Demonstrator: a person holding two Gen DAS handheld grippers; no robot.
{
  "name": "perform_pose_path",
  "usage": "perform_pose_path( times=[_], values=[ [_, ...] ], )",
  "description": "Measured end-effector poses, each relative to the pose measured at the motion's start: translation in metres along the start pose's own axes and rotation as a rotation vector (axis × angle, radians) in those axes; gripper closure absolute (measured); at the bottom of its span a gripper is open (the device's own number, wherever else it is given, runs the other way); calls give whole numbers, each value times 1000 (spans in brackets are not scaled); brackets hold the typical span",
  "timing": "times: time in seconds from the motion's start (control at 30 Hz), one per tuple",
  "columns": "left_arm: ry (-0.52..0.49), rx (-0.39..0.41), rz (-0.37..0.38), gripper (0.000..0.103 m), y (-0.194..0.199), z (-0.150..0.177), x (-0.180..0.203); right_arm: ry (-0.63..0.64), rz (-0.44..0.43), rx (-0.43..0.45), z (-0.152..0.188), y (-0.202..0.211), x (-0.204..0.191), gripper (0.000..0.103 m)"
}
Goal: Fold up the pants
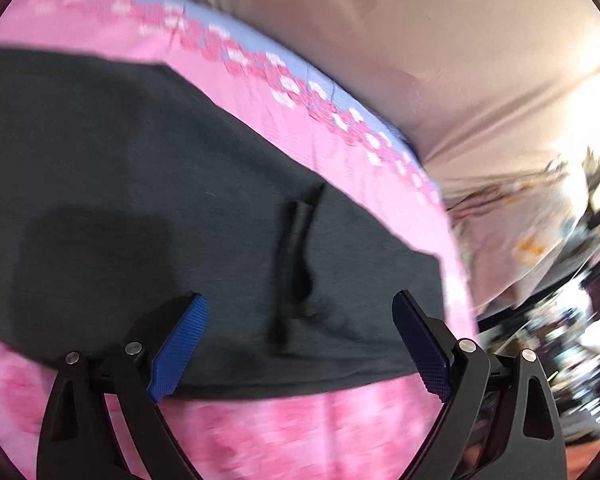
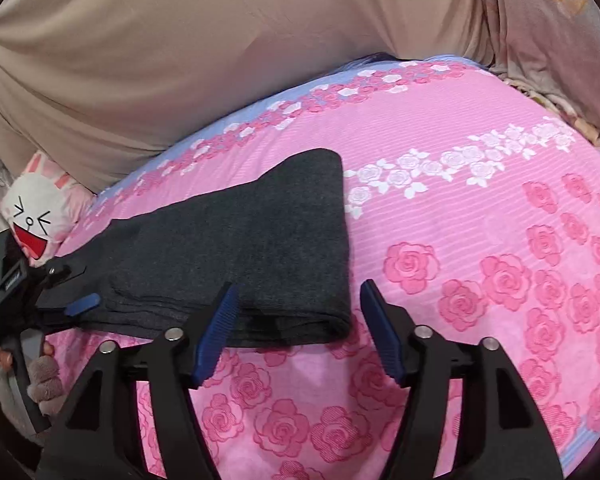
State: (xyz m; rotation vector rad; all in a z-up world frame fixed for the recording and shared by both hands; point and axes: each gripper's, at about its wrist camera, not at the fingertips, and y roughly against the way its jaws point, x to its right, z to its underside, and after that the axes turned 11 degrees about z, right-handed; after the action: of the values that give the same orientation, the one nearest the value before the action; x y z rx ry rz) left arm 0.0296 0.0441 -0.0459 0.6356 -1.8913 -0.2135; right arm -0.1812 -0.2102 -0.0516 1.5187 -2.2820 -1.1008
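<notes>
lying folded on rose-print bedspread (image 2: 460, 240), dark grey pants (image 2: 240, 248), both jaws apart, empty, no legible writing

Pants (image 2: 244, 252) flat on the bed (image 2: 480, 240), folded into a stack, just ahead of the right claw (image 2: 296, 332) and stretching away to its left. Near right corner of the stack between the spread fingers, touching neither. Bare bed to the right of that claw and beneath it. Left claw (image 2: 82, 304) at the far left end of the stack, over its near edge. Plush toy (image 2: 36, 216) beyond the left claw, off the bed's edge. Curtain (image 2: 220, 40) behind the bed. From the left claw (image 1: 300, 344): pants (image 1: 140, 168) directly ahead and below, bed (image 1: 300, 432) beneath the fingers, drawstring (image 1: 296, 256) lying on the cloth just in front.
</notes>
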Motion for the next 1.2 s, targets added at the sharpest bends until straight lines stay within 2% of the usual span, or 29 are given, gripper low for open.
perform_pose_path(
  times=[0.13, 0.17, 0.2, 0.23, 0.27, 0.3, 0.37, 0.43, 0.53, 0.57, 0.6, 0.67, 0.7, 0.8, 0.87, 0.97, 1.1, 1.2],
  values=[
    [63, -19, 51, 16, -19, -4, 1, 10, -25, 17, 2, 3, 2, 36],
    [59, -19, 51, 23, -23, -4, 3, 12, -29, 17, 2, 3, 3, 35],
    [51, -39, 60, 41, -29, -3, 7, 13, -31, 15, 3, 3, 4, 35],
    [47, -73, 72, 53, -36, -3, 10, 13, -31, 14, 3, 2, 5, 35],
    [45, -92, 82, 82, -40, -4, 12, 10, -35, 16, 3, 2, 6, 35],
    [37, -108, 93, 97, -45, -4, 17, 6, -42, 19, 3, 3, 7, 35],
    [-13, -58, 116, 97, -34, -10, 35, -14, -68, 28, 4, 5, 12, 32],
    [-105, 43, 84, 97, -9, -17, 56, -42, -94, 40, 4, 8, 18, 28],
    [-140, 109, -34, 97, 14, -27, 49, -73, -131, 21, 3, 5, 25, 28],
    [-121, 102, -81, 97, 14, -29, 37, -80, -135, 8, 2, 3, 26, 28],
    [-67, 59, -113, 97, 7, -29, 14, -78, -136, -4, 1, 1, 25, 28],
    [27, 31, -56, 97, 2, -23, -10, -69, -133, -28, -1, -3, 22, 28],
    [29, 33, -39, 96, 1, -19, -13, -66, -129, -35, -2, -4, 20, 28],
    [-43, 44, -69, 96, -1, -14, -8, -70, -135, -44, -8, -8, 14, 28],
    [-53, 42, -63, 92, -3, -14, -7, -74, -148, -39, -12, -9, 9, 28],
    [-37, 50, -40, 76, 3, -10, -10, -51, -138, -39, -15, -15, -3, 28],
    [-37, 47, -30, 72, 3, -7, -11, 40, -54, -52, -10, -23, -21, 28],
    [-39, 46, -29, 72, 2, -4, -11, 76, -25, -48, -8, -23, -28, 28]
  ],
)
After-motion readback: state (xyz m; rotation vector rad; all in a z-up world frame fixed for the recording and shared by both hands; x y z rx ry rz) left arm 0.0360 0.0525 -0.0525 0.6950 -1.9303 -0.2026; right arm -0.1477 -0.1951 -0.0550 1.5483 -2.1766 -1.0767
